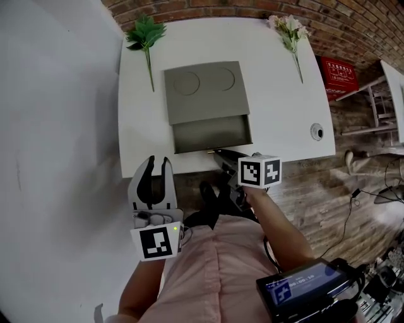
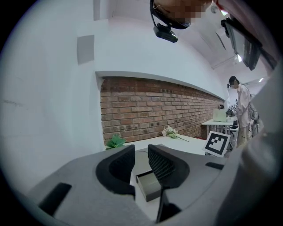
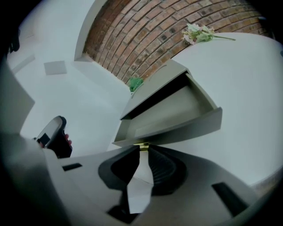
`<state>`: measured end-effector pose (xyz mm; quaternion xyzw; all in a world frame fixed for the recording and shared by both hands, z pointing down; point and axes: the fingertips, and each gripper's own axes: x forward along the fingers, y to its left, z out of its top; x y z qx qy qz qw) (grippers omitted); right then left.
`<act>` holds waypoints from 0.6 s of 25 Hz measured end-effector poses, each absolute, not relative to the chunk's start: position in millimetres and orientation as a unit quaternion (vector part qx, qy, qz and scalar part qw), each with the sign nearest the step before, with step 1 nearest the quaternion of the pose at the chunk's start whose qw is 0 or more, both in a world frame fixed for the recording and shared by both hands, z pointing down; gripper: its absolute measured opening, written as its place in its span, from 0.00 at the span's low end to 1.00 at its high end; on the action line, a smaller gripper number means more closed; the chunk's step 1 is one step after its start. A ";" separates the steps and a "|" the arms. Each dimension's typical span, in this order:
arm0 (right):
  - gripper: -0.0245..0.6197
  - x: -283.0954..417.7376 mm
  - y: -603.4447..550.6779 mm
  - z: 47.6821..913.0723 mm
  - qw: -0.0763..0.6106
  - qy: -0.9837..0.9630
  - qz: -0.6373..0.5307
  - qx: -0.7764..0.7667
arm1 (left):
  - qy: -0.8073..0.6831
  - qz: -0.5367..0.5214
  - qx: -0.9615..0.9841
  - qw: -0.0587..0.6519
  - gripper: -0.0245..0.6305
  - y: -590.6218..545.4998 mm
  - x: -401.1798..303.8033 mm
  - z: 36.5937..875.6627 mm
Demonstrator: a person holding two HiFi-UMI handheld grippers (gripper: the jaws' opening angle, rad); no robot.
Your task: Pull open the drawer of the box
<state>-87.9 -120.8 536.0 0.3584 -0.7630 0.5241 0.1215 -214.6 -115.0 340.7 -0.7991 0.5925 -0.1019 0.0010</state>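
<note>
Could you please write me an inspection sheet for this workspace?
Surface: white table, mostly bare.
Job's things: grey box, drawer pulled open, brass knob in front.
Clutter: leafy sprig and flower at the back corners; round fitting near the right edge.
Grippers: left gripper off the table, jaws apart, empty; right gripper closed on the knob.
Cables: loose cables on the floor at right.
Surroundings: brick wall, wooden floor, red box.
</note>
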 end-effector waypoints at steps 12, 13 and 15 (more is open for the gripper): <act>0.17 -87.8 -123.4 530.1 0.026 -0.718 0.608 0.337 | 0.593 -0.120 -0.796 -0.018 0.18 -103.8 -219.8 356.0; 0.17 -87.9 -123.7 530.5 0.023 -0.714 0.612 0.338 | 0.592 -0.123 -0.796 -0.021 0.18 -103.2 -218.6 357.2; 0.14 -87.7 -123.8 531.7 0.022 -0.710 0.617 0.338 | 0.592 -0.124 -0.796 -0.027 0.18 -102.8 -214.6 358.2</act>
